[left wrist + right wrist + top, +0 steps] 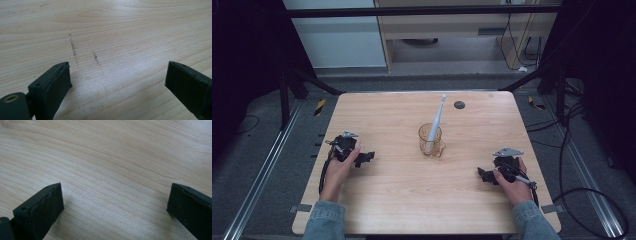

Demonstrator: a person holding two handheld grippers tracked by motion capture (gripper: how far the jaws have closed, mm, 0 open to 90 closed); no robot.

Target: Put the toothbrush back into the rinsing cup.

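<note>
A glass cup stands near the table's middle, and a toothbrush rests in it, leaning toward 1 o'clock with its head well above the rim. The left gripper lies at about 9 o'clock from the cup, the right gripper at about 4 o'clock; both are well apart from it. In each gripper view the jaws are spread wide over bare wood and nothing is held between them.

The step in hand is judged to be the first reach for the cup or the toothbrush. It would be done well if one gripper were brought in level, jaws kept wide, and closed on the toothbrush above the rim, where the handle is free of glass. The cup is best steadied by the other gripper at its wall, since a light glass may be tipped or dragged by a sideways pull. The lift should follow the handle's lean.
</note>
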